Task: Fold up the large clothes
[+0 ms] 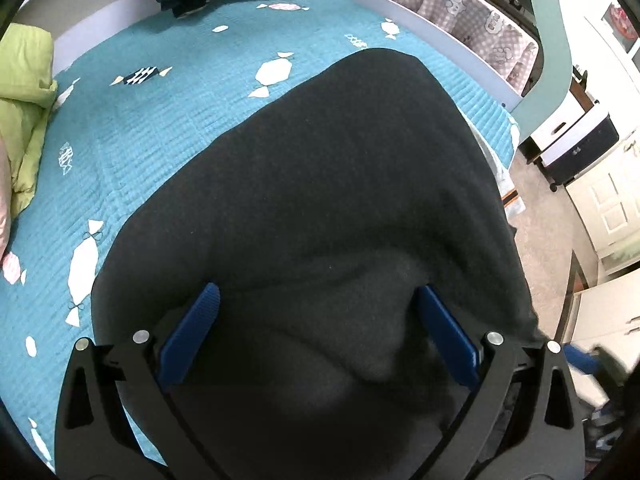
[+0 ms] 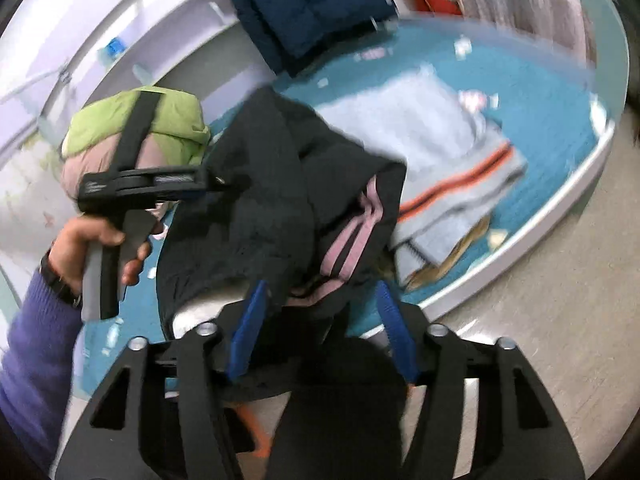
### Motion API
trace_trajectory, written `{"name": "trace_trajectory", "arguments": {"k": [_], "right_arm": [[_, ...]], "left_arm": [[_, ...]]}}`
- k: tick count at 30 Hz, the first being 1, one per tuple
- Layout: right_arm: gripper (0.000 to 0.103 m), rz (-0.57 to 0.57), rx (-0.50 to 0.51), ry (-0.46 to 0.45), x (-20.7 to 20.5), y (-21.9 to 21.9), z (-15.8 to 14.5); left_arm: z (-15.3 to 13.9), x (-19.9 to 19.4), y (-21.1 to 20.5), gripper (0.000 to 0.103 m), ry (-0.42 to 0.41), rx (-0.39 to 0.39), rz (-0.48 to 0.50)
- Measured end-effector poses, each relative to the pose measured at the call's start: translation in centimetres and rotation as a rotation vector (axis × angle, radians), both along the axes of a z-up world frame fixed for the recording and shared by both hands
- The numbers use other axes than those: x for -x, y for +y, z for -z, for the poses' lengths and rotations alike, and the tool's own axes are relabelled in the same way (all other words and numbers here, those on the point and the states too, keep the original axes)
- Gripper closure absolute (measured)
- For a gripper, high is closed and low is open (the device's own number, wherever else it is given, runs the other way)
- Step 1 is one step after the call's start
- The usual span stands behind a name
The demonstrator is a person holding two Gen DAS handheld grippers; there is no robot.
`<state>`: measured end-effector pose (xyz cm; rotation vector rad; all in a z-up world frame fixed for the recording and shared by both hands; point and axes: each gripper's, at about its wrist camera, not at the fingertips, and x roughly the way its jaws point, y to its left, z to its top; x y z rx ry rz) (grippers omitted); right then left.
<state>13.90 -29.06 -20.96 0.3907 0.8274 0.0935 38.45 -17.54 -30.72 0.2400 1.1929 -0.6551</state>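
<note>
Black garment (image 1: 340, 208) fills the frame's centre, draped over the teal bedspread (image 1: 160, 128); left gripper (image 1: 316, 332) and right gripper (image 2: 318, 320) both spread around loose cloth, so closing might bunch the fabric crooked

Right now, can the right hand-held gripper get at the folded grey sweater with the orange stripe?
Probably not directly: the black garment hangs between the right hand-held gripper and the grey sweater.

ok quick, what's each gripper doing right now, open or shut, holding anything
Left gripper: open, blue fingers spread, black garment draped between them.
Right gripper: open, same black garment bunched between its fingers, not clamped.
</note>
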Motion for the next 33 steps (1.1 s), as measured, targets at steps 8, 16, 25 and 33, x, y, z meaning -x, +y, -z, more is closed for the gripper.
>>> {"name": "trace_trajectory", "arguments": {"k": [8,16,25,33], "right_arm": [[0.098,-0.193,-0.042,-0.015,-6.7,3.0,0.8],[0.103,-0.145,-0.089,0.173,-12.4,4.0,9.1],[0.103,-0.146,-0.147,0.249,-14.7,3.6,11.4],[0.103,-0.126,-0.221,0.272,-15.5,2.3,13.1]], "left_arm": [[0.0,-0.3,-0.7,0.005,0.003,-0.034,0.032],[2.0,-1.4,-1.1,0.005,0.064,-0.073,0.11],[6.0,-2.4,-3.3,0.005,0.008,-0.235,0.134],[7.6,-3.6,-3.6,0.005,-0.007,-0.263,0.136]]}}
